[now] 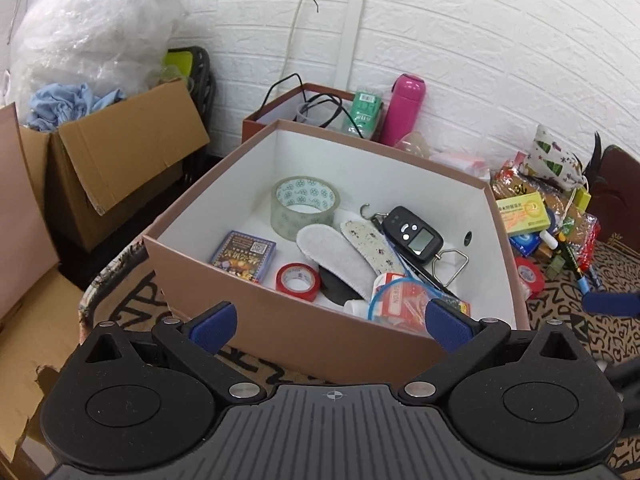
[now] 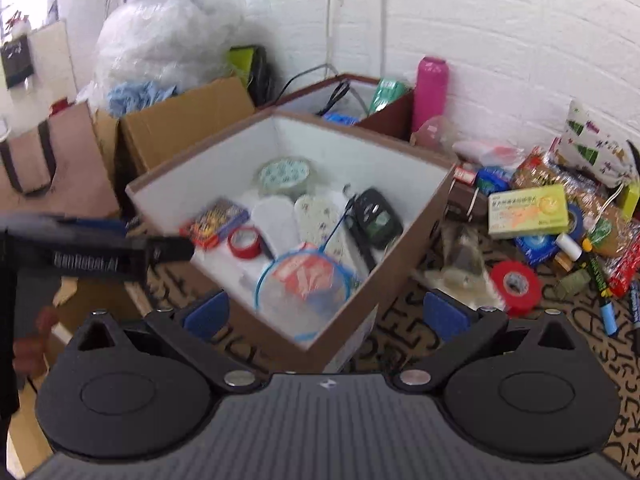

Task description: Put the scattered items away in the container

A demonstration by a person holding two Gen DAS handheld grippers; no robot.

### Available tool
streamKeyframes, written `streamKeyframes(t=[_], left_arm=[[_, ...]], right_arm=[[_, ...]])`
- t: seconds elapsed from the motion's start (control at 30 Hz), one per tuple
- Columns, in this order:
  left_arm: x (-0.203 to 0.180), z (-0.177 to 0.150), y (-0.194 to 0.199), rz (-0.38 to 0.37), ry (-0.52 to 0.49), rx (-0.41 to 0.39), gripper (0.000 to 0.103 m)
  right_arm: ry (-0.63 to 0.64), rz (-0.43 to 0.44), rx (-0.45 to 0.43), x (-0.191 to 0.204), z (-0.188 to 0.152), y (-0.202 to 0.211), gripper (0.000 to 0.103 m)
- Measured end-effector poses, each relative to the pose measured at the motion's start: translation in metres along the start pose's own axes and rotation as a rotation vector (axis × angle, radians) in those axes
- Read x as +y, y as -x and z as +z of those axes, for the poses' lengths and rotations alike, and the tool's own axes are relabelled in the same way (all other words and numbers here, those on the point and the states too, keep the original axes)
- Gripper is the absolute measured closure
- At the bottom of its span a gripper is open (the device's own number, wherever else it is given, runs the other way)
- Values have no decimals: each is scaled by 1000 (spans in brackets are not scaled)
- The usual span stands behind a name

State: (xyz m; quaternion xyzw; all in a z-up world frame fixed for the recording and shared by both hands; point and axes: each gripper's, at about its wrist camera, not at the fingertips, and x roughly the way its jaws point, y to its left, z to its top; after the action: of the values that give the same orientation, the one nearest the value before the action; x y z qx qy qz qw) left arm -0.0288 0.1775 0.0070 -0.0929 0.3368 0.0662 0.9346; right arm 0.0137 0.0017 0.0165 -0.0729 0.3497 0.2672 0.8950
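The brown box (image 1: 224, 300) with white inside (image 2: 380, 264) holds clear tape (image 1: 306, 204), red tape (image 1: 298, 282), a card deck (image 1: 244, 256), insoles (image 1: 336, 256), a black hanging scale (image 1: 414, 236) and a blue-rimmed net (image 2: 304, 284). My left gripper (image 1: 332, 326) is open and empty, just in front of the box's near wall. My right gripper (image 2: 326, 316) is open and empty over the box's near right corner. Scattered items lie right of the box: red tape (image 2: 516, 282), a yellow-green medicine box (image 2: 528, 212), blue markers (image 2: 608, 314) and snack bags (image 2: 560, 176).
A pink bottle (image 1: 404, 108) and a smaller brown box (image 1: 280, 110) with cables stand behind the box by the white wall. Cardboard cartons (image 1: 120, 152) and plastic bags (image 1: 92, 32) fill the left. The left gripper shows in the right wrist view (image 2: 100, 252). The patterned cloth (image 2: 400, 344) covers the surface.
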Motion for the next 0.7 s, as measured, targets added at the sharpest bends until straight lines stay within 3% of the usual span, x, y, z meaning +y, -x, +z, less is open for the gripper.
streamKeyframes(t=[0.23,0.7], left_arm=[[-17,-3,8,8,-72,-8,0],[-28,-10,5,27,-105,25,0]], right_arm=[[4,14,57,8,-20,-5,0],[10,-2,49,8,-23,2,0]])
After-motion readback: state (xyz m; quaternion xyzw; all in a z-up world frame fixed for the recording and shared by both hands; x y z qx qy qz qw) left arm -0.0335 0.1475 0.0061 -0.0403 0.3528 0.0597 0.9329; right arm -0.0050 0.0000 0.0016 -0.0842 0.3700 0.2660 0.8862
